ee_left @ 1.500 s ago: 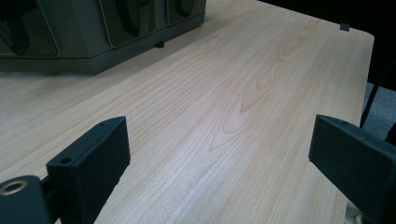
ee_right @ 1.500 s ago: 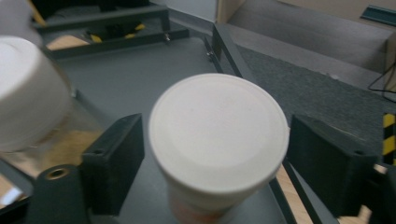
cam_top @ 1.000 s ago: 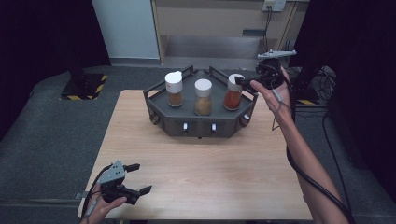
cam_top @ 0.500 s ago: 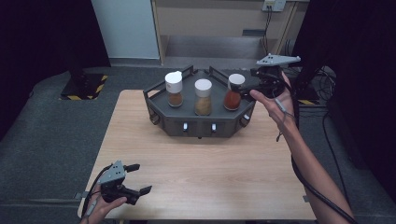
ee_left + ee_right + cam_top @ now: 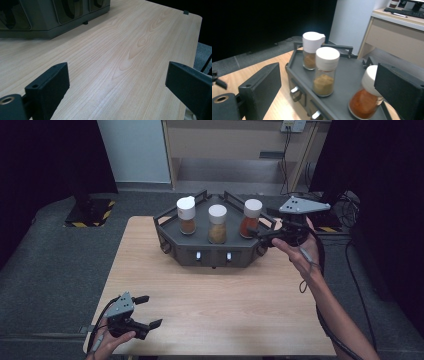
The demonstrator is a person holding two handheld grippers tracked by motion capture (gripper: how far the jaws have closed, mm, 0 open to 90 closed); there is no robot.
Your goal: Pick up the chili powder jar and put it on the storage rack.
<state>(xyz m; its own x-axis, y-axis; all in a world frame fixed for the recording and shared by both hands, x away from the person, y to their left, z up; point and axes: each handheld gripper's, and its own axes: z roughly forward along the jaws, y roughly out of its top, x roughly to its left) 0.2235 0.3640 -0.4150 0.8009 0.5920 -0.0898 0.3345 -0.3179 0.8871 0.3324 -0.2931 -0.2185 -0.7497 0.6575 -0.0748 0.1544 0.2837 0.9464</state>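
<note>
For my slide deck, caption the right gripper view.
Open hand-held gripper faces three white-capped spice jars on a grey tray.

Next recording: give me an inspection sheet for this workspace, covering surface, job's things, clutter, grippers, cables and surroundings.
Surface: light wooden table, bare in front of the rack.
Job's things: dark grey rack at the table's far edge; on it stand three white-capped jars: brown spice jar, tan spice jar, red spice jar, all upright.
Clutter: nothing seen.
Grippers: right gripper beside the red spice jar, jaws open, not touching it; left gripper at the near left edge, jaws open, holding nothing.
Cables: a cable trails along the right forearm; more cables on the floor at right.
Surroundings: grey floor, beige cabinet, black curtains.
</note>
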